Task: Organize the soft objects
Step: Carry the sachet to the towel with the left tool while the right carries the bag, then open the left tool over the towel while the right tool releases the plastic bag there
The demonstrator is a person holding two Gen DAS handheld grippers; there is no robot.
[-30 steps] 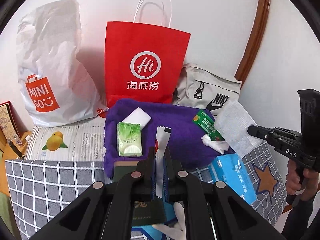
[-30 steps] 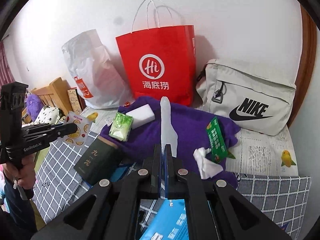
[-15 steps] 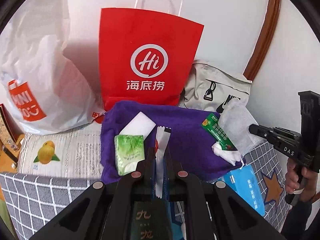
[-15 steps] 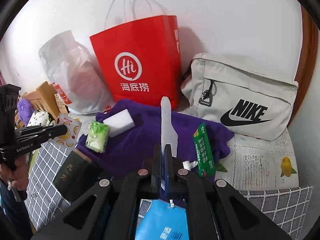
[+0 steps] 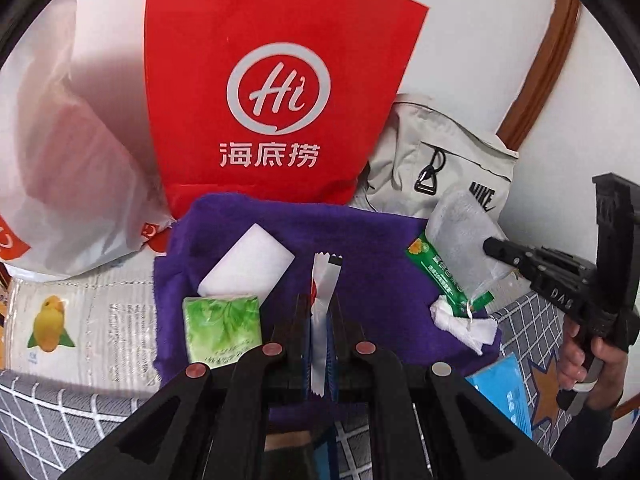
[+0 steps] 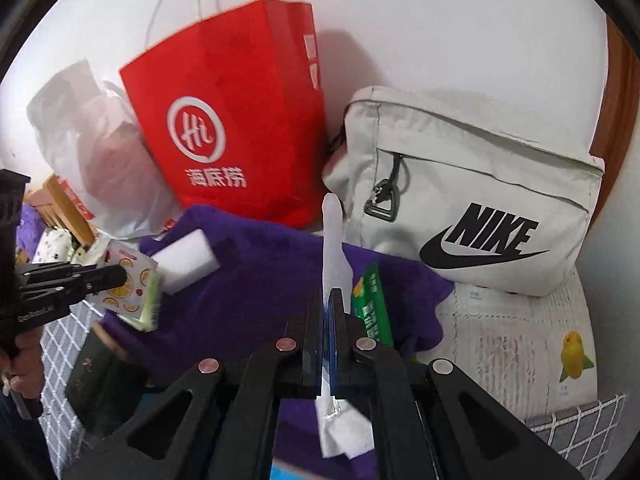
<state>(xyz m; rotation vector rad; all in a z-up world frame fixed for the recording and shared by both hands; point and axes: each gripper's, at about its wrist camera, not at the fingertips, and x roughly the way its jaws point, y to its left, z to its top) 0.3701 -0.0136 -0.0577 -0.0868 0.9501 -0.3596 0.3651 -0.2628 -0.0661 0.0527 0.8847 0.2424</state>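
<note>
My left gripper (image 5: 320, 308) is shut on a flat fruit-print packet (image 5: 325, 280), seen edge-on here and flat in the right wrist view (image 6: 132, 284). My right gripper (image 6: 329, 300) is shut on a translucent white pouch (image 6: 332, 240); the left wrist view shows that pouch (image 5: 460, 236) at the right gripper's tip (image 5: 490, 245). Both hang over a purple towel (image 5: 360, 248). On the towel lie a white sponge block (image 5: 248, 268), a green tissue pack (image 5: 222, 330), a green sachet (image 5: 444, 280) and a crumpled white tissue (image 5: 460, 324).
Against the wall stand a red paper bag (image 5: 272, 100), a white plastic bag (image 5: 72, 160) and a grey Nike bag (image 6: 480, 200). A blue pack (image 5: 500, 392) and a dark green box (image 6: 96, 376) lie on the checked cloth near me.
Both grippers have moved forward and down toward the towel and the bags, which now loom larger. Each still holds its packet.
</note>
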